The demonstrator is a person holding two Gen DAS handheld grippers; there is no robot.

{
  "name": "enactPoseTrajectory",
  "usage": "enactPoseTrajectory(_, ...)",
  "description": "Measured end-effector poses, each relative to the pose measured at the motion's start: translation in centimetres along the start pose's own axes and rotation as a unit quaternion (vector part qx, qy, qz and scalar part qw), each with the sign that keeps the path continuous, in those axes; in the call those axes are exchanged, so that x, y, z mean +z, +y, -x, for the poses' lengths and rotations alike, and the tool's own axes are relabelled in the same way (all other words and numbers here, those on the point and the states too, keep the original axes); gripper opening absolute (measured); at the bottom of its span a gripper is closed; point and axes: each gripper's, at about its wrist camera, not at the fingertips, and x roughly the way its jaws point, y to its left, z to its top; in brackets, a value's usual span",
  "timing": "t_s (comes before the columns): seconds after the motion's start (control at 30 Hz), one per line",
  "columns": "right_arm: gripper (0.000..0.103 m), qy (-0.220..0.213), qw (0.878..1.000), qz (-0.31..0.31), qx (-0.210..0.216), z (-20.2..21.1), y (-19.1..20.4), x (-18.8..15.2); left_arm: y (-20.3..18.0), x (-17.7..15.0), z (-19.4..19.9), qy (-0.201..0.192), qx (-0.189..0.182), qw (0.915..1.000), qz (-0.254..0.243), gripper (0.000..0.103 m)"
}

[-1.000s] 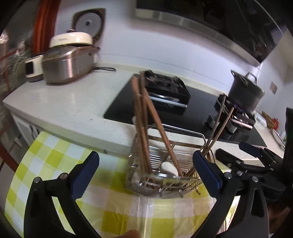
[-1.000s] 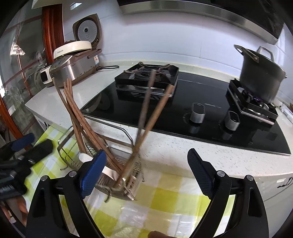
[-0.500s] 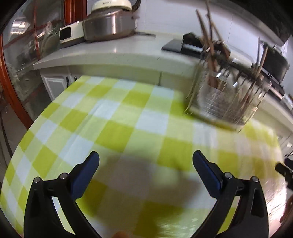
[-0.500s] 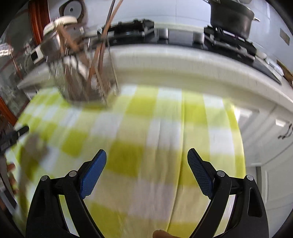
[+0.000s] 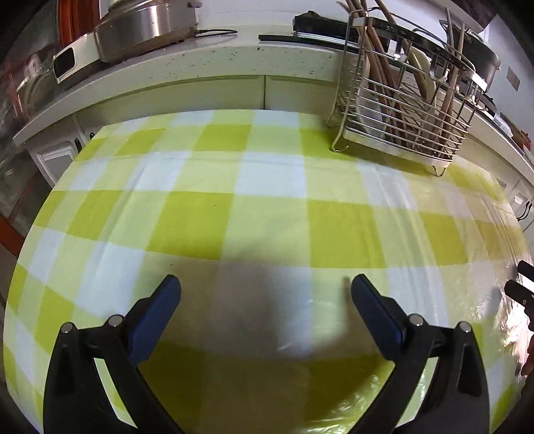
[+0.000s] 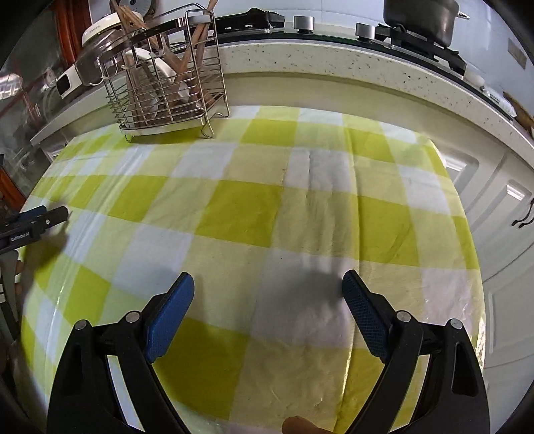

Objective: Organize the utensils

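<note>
A wire utensil rack [image 5: 404, 110] stands at the far right of the checked tablecloth in the left wrist view, and at the far left in the right wrist view [image 6: 163, 90]. It holds several brown chopsticks [image 5: 377, 83] and white spoons [image 6: 167, 71]. My left gripper [image 5: 265, 293] is open and empty, low over the cloth, well short of the rack. My right gripper [image 6: 267, 288] is open and empty over the cloth, to the right of the rack. The left gripper's tip also shows at the left edge of the right wrist view [image 6: 36, 218].
The green-and-white checked tablecloth [image 5: 267, 207] covers the table. A speckled counter [image 6: 333, 56] runs behind it with a black hob, a dark pot [image 6: 420, 16] and a steel rice cooker [image 5: 143, 30]. White cabinet doors [image 6: 500, 200] stand at the right.
Both grippers have pulled back from above the rack and dropped low over the cloth. The rack now stands far ahead, with the chopsticks left in it.
</note>
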Motion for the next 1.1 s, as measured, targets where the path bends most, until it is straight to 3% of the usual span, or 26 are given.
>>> enactPoseTrajectory(0.07,0.086,-0.006,1.0,0.006,-0.009,-0.1,0.4,-0.1,0.2,0.1,-0.1,0.003,0.001,0.9999,-0.016,0.099)
enactPoseTrajectory(0.1,0.097,-0.005,1.0,-0.003,-0.007,-0.2,0.4,-0.1,0.4,0.2,-0.3,0.002,-0.003,0.9998,-0.021,0.099)
enactPoseTrajectory(0.27,0.097,-0.001,1.0,-0.01,-0.026,-0.5,0.9,0.1,0.6,-0.1,-0.1,0.002,-0.007,0.9995,-0.031,0.099)
enactPoseTrajectory(1.1,0.097,-0.001,1.0,-0.012,-0.023,-0.6,0.7,0.1,1.1,0.2,-0.4,0.001,-0.007,0.9995,-0.029,0.1)
